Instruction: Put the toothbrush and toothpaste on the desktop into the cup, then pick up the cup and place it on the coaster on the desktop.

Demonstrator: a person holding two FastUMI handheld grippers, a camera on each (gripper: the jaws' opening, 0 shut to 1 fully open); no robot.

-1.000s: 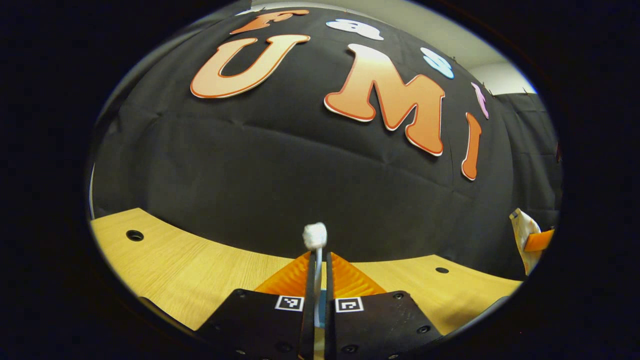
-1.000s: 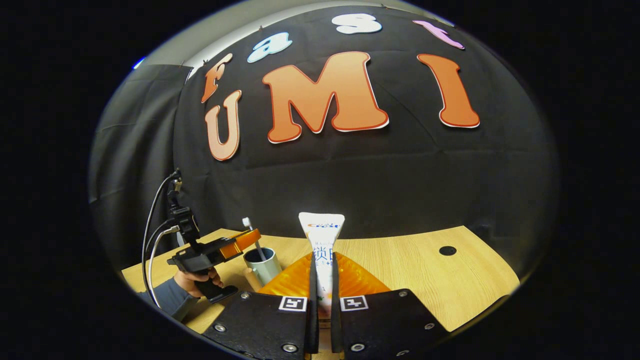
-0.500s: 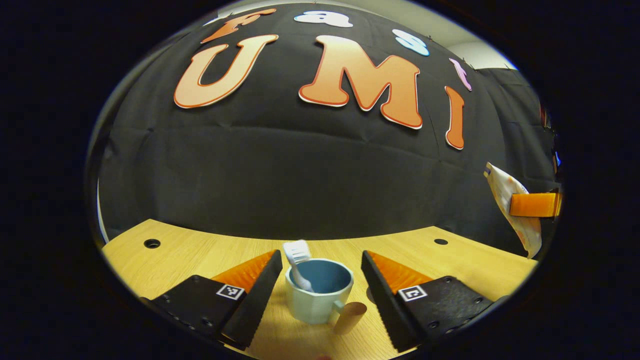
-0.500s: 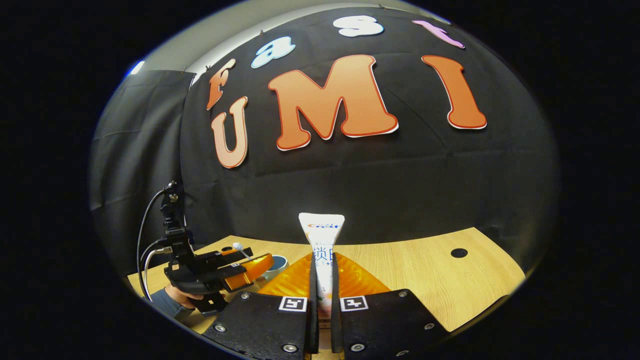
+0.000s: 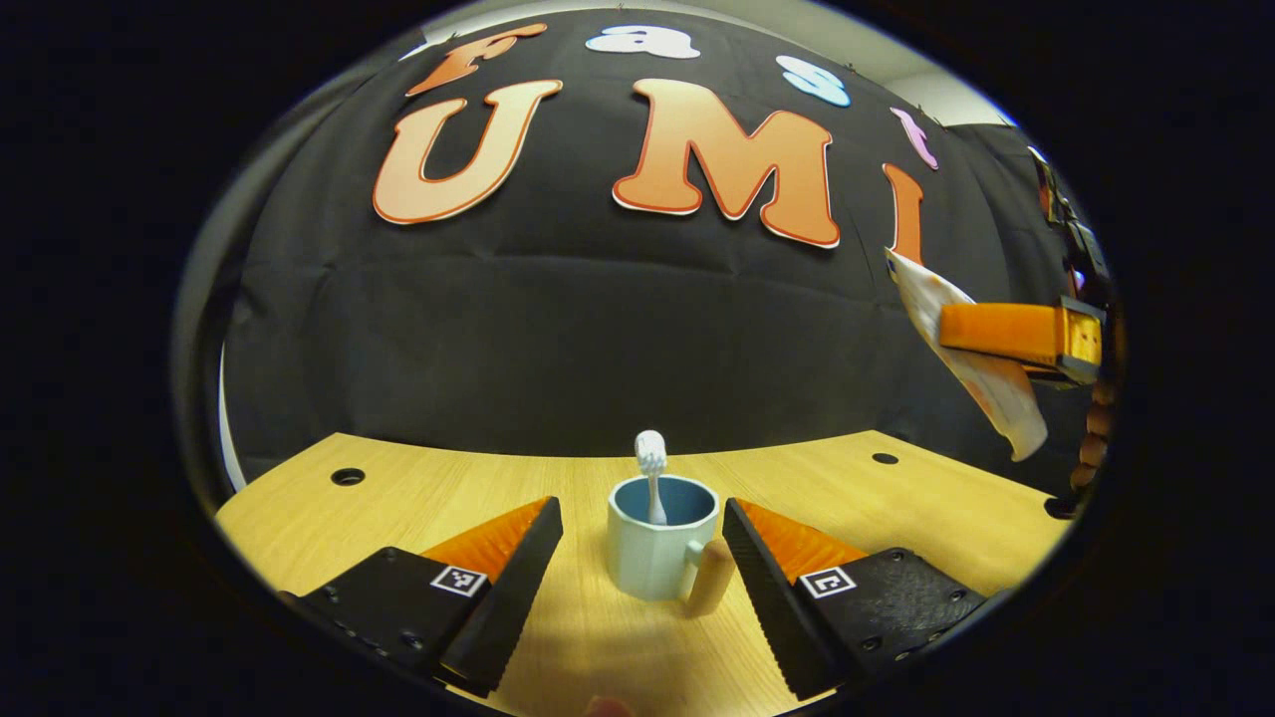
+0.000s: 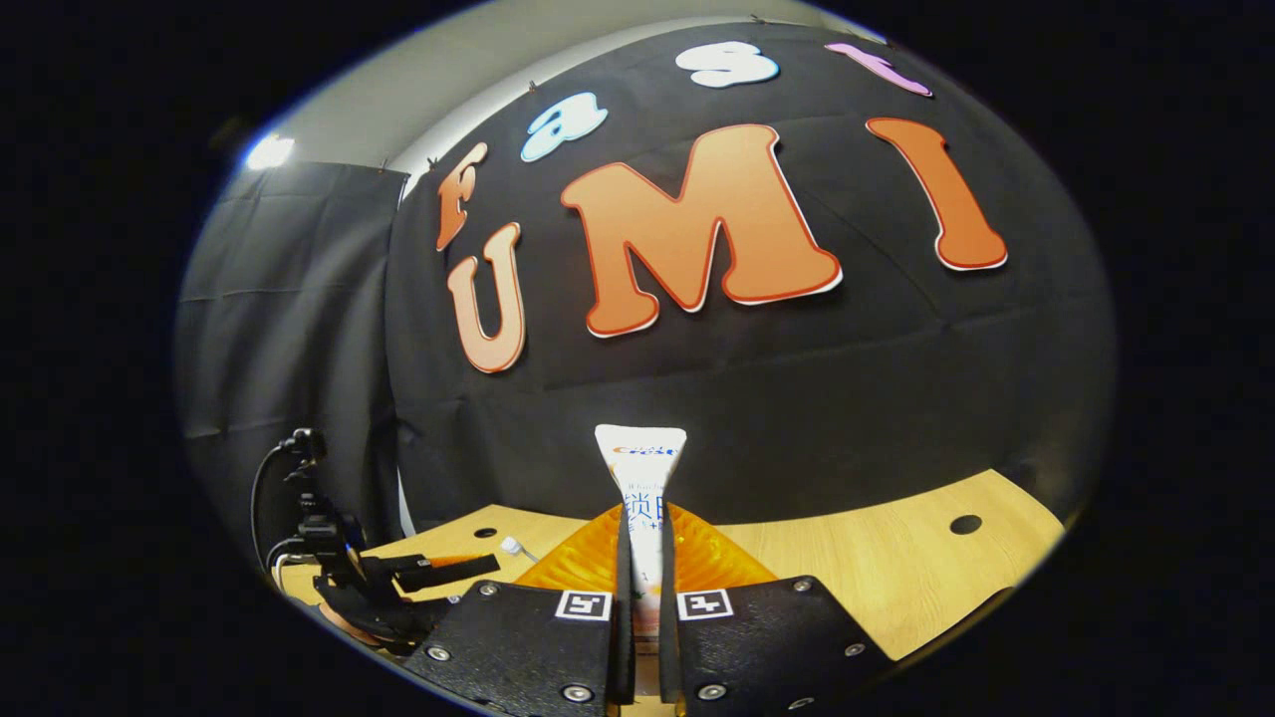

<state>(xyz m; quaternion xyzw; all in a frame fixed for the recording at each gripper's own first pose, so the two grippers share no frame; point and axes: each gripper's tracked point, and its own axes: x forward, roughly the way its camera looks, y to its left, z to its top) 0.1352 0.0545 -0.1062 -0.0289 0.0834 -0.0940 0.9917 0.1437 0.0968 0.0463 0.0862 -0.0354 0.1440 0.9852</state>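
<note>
A pale blue cup [image 5: 657, 543] with a wooden handle stands on the wooden desktop [image 5: 418, 498]. A white toothbrush [image 5: 651, 468] stands in it, head up. My left gripper [image 5: 642, 558] is open, one finger on each side of the cup and apart from it. My right gripper [image 6: 639, 558] is shut on a white toothpaste tube [image 6: 642, 478], which points up between its fingers. In the left gripper view that tube [image 5: 981, 373] hangs high at the right in the right gripper [image 5: 1006, 329]. In the right gripper view the left gripper [image 6: 398, 583] shows low at the left, with the toothbrush head [image 6: 511, 545] beside it.
The desktop [image 6: 896, 568] has small round holes [image 5: 347, 476] near its back edge. The black cloth wall stands close behind it. Cables [image 6: 274, 498] rise from the left gripper's camera.
The left gripper opened and let the toothbrush into the cup, then drew back a little. The right gripper has risen with the toothpaste tube.
</note>
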